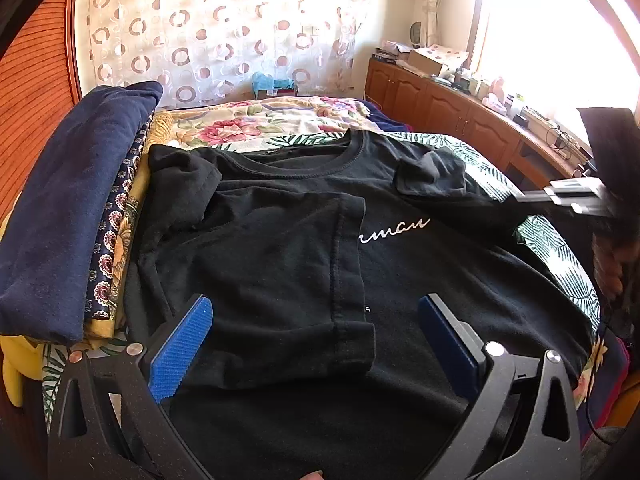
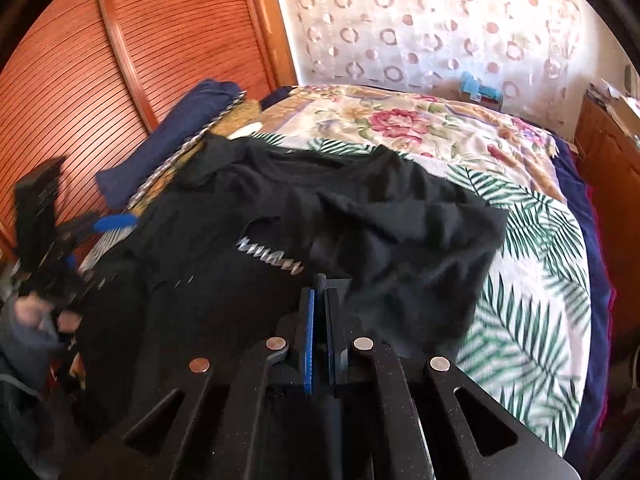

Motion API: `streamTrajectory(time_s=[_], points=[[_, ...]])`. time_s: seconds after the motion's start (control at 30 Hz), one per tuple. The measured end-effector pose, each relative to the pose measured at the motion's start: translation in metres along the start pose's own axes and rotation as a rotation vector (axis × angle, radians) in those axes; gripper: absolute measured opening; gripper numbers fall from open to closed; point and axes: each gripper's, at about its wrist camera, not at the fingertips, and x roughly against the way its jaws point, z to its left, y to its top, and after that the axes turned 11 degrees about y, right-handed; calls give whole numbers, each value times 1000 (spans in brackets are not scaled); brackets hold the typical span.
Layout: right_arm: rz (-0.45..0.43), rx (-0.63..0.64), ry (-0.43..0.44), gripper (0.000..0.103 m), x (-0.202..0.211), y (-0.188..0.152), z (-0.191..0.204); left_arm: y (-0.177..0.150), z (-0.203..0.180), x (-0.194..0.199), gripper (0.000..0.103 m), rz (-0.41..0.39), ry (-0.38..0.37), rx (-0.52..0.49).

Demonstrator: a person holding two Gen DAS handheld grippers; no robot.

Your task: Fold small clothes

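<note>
Right gripper (image 2: 319,286) fingers pinched on black t-shirt (image 2: 400,240) fold, lifted over bedspread (image 2: 532,280).

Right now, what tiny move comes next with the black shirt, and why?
Probably carry the right hand-held gripper leftward across the black T-shirt: it looks shut on that side's cloth, while the left side panel is already folded in.
</note>
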Motion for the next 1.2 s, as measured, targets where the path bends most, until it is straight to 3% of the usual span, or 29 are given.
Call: streamTrajectory(time_s=[0.2,0.43,0.53,0.6,0.77,1.03,1.1,1.17,1.2], points=[[78,-13,-18,4,-5,-32,6,0,-5,0,103,0,-11,-2],[62,-66,-64,21,4,-34,2,0,-5,4,103,-5,-4,-9],[26,-64,-95,37,18,-35,3,1,-2,4,103,-7,2,-1],[5,-73,-119,38,27,-40,1,2,-1,4,103,-8,6,3],[14,-128,-192,38,30,-54,-12,0,-1,3,103,-5,8,2],[32,-188,-204,38,10,-60,-22,0,-2,0,103,1,10,-1],[31,-174,-210,27,8,-60,-19,0,-2,0,103,0,12,-1],[28,-158,-196,8,8,-60,-16,1,0,0,103,-1,18,3],[27,-151,-218,7,11,-61,-14,0,1,1,103,-3,21,5]])
